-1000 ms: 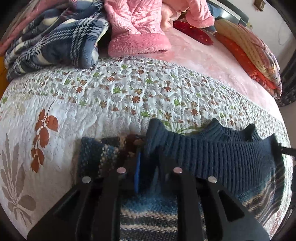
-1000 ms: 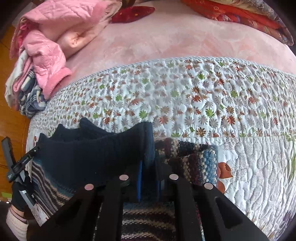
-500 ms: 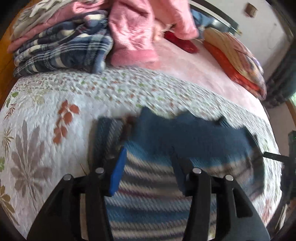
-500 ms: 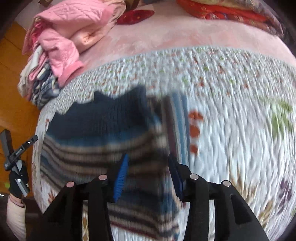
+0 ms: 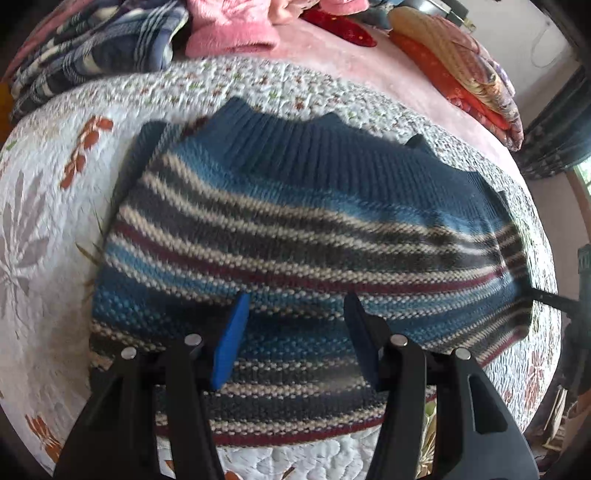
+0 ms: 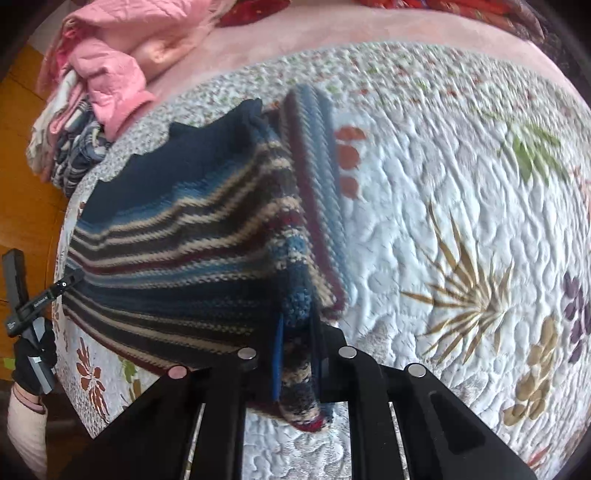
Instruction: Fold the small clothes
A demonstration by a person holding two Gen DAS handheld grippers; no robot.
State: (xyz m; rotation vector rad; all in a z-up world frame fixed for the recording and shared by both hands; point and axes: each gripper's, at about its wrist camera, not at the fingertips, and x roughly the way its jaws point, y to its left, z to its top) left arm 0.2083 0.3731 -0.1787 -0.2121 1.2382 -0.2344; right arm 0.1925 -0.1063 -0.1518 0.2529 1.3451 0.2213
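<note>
Judging by its thick knit, the striped sweater will handle as a soft, floppy, fairly light thing with no stiffness at all: any part not supported will sag and drag, and the loose wool should grip well between pads and is unlikely to slip. The best hold looks to be at an edge or a folded corner, where several layers bunch together, since a pinch in the middle of the body would only pull up a peak. It lies on the quilted bedspread of a bed, ribbed dark-blue band toward the far side, with a heap of pink and plaid clothes well apart beyond it.

The left tongs are released, blue pads spread wide and hovering over the lower stripes with nothing between them. The right tongs are clenched on a bunched corner of the sweater at its right edge, which hangs down through the pads, while a folded-over strip lies just beside that edge.

In looks, the garment is small, chunky-knit, banded in navy, mid-blue, cream and maroon, with a plain dark ribbed border whose edge is wavy, and slightly blurred in both views
</note>
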